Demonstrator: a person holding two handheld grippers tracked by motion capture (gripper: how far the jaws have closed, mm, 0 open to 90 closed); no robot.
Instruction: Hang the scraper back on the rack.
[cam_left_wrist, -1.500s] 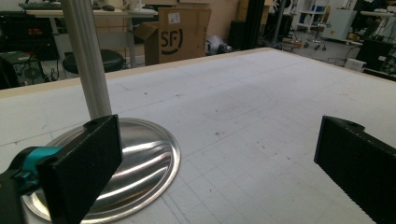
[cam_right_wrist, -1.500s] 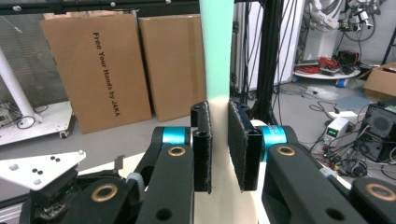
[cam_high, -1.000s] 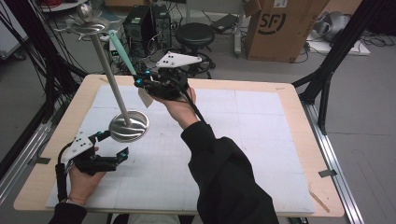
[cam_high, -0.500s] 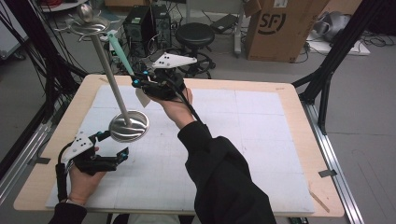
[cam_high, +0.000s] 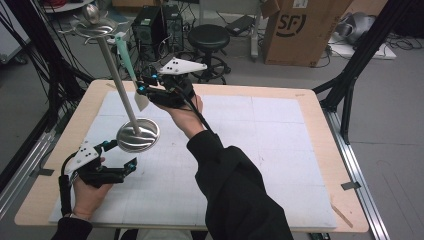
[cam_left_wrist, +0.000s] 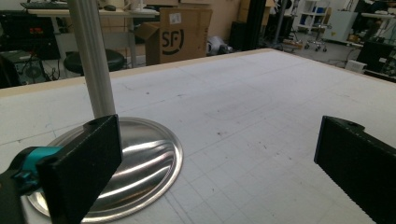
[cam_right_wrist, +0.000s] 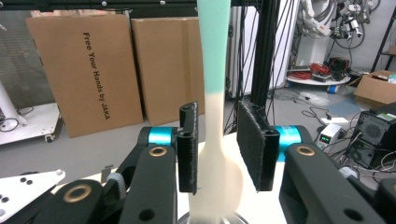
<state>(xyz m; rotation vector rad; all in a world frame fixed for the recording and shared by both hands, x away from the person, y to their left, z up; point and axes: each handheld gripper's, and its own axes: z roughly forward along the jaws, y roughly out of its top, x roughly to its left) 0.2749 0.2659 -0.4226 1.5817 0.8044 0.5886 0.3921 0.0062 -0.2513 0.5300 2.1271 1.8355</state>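
A metal stand has a round base on the white mat, a slanted pole and a dish-shaped top. A spoon-like utensil with a teal handle and cream head hangs down from that top's rim. My right gripper is raised at the cream head. In the right gripper view the utensil stands between the jaws of the right gripper, which have just been opening, with a gap at the right pad. My left gripper rests open on the mat beside the base, with nothing between its jaws.
The white gridded mat covers a wooden table with free room to the right. Behind the table stand a cardboard box, a black stool and a computer tower. A black frame post rises at the right edge.
The right gripper has edged slightly left toward the pole, with the utensil still between its jaws. The left gripper and the stand have not moved.
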